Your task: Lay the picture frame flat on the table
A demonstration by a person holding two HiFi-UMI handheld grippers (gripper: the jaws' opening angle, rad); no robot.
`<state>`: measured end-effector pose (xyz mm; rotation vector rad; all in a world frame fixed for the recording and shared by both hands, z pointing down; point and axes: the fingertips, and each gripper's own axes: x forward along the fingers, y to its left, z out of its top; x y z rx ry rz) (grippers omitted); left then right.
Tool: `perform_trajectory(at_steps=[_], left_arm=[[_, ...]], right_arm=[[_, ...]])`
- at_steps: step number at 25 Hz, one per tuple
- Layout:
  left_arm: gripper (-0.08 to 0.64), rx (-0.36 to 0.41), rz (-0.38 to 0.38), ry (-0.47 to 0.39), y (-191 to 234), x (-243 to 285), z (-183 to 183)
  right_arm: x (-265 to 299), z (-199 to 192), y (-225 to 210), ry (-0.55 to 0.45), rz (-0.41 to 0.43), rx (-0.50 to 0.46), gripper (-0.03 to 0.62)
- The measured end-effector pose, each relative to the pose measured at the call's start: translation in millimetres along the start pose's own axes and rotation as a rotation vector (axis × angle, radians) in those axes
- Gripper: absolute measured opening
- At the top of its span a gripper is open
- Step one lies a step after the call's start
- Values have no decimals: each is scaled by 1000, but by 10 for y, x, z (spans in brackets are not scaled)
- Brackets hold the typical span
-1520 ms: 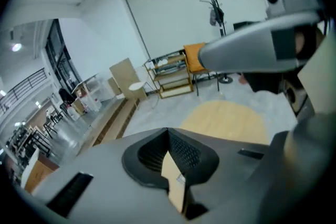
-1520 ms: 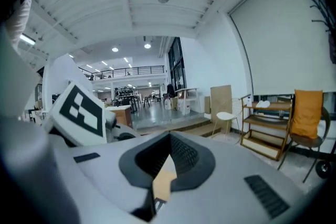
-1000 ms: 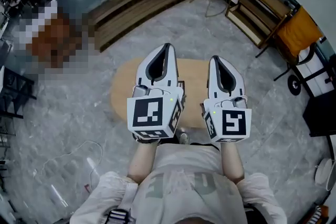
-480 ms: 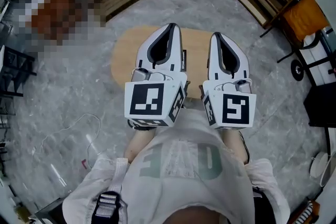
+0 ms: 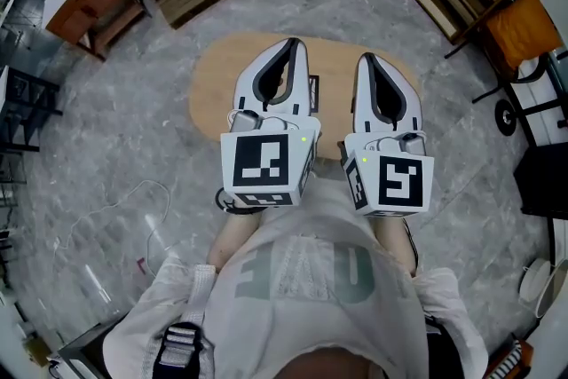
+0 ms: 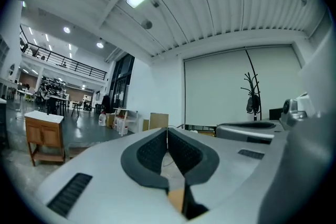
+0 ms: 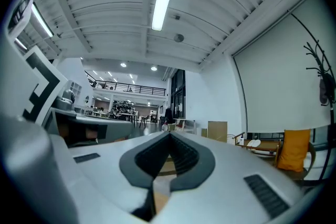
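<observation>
Wooden table [image 5: 209, 93] under left gripper [image 5: 293, 43], right gripper [image 5: 367, 59]; fingers [image 6: 149, 152] together.

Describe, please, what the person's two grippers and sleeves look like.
The left gripper and right gripper are pale grey, tapered shells, and their jaws are lined with dark ribbed pads. Each carries a white cube printed with black square markers at its rear, and a small green light. The person wears a white shirt with faded lettering, its sleeves pushed up.
</observation>
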<state>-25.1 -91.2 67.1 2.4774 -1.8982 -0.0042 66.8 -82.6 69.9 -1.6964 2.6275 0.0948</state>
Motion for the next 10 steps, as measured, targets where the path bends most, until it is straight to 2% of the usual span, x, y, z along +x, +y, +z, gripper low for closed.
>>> perform_trajectory(at_steps=[6,10], left_arm=[[11,52,-16,51,-20,99,-60],[11,58,-2,67,6,153,-124]], right_arm=[[61,-43,-57,15,10,36,6],[112,-99,-85,23,28,29,6]])
